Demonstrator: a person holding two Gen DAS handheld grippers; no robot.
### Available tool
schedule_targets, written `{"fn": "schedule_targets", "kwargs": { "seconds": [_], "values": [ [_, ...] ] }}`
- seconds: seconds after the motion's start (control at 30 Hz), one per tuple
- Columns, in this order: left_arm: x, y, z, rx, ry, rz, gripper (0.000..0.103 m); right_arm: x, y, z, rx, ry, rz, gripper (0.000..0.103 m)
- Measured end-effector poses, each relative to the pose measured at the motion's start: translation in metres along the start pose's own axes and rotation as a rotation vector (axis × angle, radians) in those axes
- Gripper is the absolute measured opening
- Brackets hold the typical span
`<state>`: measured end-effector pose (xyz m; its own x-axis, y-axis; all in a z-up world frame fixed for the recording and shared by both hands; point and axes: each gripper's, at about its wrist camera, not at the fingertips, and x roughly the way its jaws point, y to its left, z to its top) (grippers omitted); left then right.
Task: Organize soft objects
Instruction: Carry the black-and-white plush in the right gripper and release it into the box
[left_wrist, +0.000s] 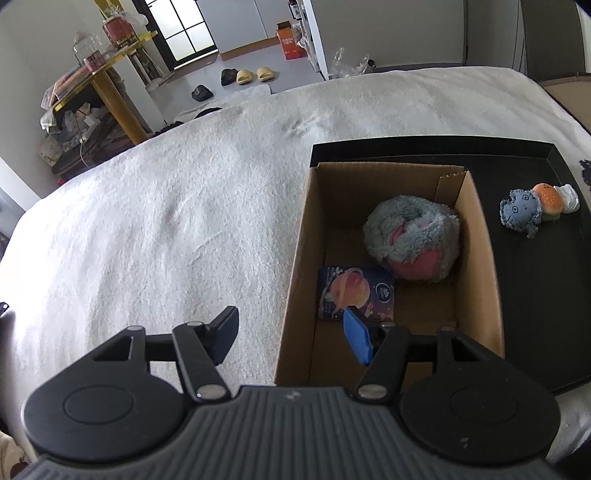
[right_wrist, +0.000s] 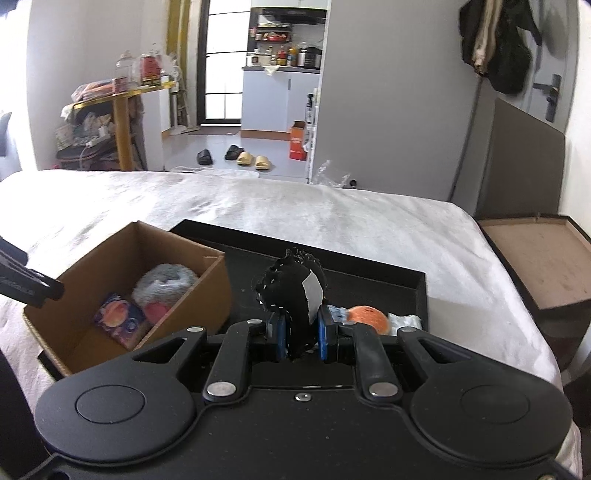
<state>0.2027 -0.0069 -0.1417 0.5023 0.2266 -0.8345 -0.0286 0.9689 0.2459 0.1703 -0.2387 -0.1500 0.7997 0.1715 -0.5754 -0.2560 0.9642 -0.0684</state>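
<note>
Over bed, right hand-held gripper (right_wrist: 302, 338) clamps black plush (right_wrist: 291, 295).

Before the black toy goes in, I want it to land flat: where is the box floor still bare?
The cardboard box has bare floor along its far-left wall, behind the planet packet, and at the near end. The grey-pink plush fills the far-right part. The right gripper holds the black toy over the tray.
</note>
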Motion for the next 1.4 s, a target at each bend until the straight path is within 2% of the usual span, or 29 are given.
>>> {"fn": "schedule_targets", "kwargs": {
  "seconds": [0.47,0.7,0.8,1.03,1.4],
  "values": [
    [0.019,0.019,-0.003,-0.053,0.014,-0.090,0.055,0.013,0.053,0.017,-0.154,0.003,0.053,0.017],
    [0.026,0.024,-0.003,-0.066,0.039,-0.121,0.038,0.018,0.068,0.024,-0.214,-0.023,0.052,0.017],
    [0.028,0.025,-0.004,-0.070,0.045,-0.132,0.032,0.022,0.070,0.026,-0.218,-0.016,0.055,0.017],
    [0.038,0.023,-0.003,-0.057,0.076,-0.140,0.013,0.027,0.079,0.030,-0.256,-0.006,0.063,0.017],
    [0.042,0.028,-0.003,-0.081,0.082,-0.148,0.009,0.039,0.103,0.032,-0.324,0.009,0.117,0.017]
  ]
}}
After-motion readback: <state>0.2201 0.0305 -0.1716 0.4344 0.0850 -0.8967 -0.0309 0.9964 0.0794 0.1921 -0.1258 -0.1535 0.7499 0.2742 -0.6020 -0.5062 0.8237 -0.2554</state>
